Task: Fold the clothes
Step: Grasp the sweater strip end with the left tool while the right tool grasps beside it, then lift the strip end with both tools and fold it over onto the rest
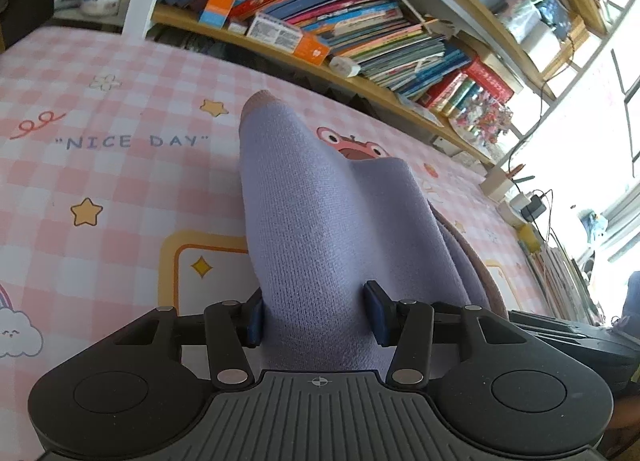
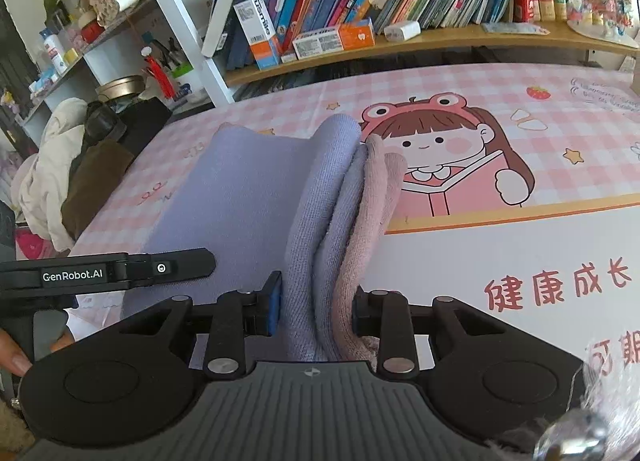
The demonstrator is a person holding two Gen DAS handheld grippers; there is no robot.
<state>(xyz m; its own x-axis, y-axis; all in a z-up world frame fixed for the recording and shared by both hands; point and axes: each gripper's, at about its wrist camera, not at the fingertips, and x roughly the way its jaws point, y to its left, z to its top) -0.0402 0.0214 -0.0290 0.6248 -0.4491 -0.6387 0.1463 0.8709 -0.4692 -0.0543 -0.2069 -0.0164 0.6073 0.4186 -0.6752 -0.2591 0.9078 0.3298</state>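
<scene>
Since the lilac knit garment (image 1: 320, 221) is soft and floppy, both my left gripper (image 1: 316, 317) and right gripper (image 2: 316, 315) pinch its bunched edge.

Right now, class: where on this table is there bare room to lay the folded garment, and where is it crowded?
Free: the pink checked tablecloth left of the lilac garment, around "NICE DAY", and the white panel to its right, beside the red characters. Crowded: the bookshelf behind, and the clothes pile off the table's left end.
</scene>
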